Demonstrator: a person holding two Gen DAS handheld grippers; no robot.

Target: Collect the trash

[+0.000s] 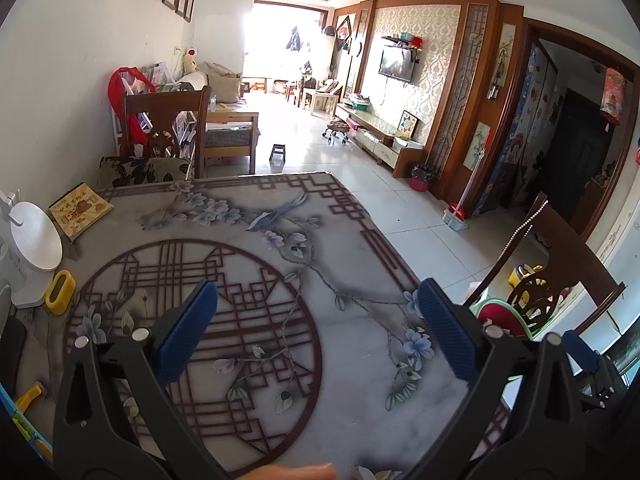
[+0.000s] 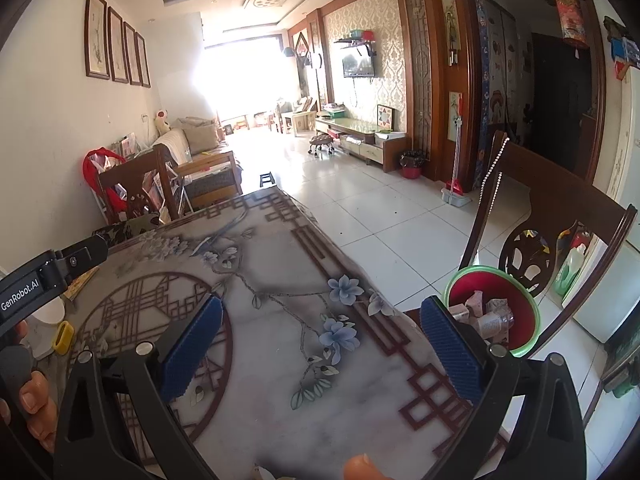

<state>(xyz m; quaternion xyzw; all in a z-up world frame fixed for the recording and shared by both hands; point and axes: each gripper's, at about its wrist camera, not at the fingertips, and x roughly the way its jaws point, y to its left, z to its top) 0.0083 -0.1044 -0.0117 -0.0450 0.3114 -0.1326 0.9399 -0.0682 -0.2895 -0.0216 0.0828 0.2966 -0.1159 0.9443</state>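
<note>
My left gripper (image 1: 318, 286) hangs open over the patterned table (image 1: 352, 360) with nothing between its blue pads. In the right wrist view my right gripper (image 2: 322, 302) is open too and holds nothing, above the table's right edge (image 2: 360, 360). Just past its right finger stands a red bin with a green rim (image 2: 520, 320) on a chair seat; inside lie small cartons and a clear plastic bottle (image 2: 494, 322). The left wrist view shows only part of the bin (image 1: 496, 314) behind the right finger. A scrap of something pale lies at the bottom edge (image 1: 368, 474), too cropped to identify.
A white appliance (image 1: 28, 248), a yellow gadget (image 1: 60, 292) and a booklet (image 1: 80, 210) sit along the table's left side. Wooden chairs stand at the far end (image 1: 164, 120) and on the right (image 2: 552, 208). A green bottle (image 2: 572, 268) and a second red bin (image 2: 412, 164) are on the floor.
</note>
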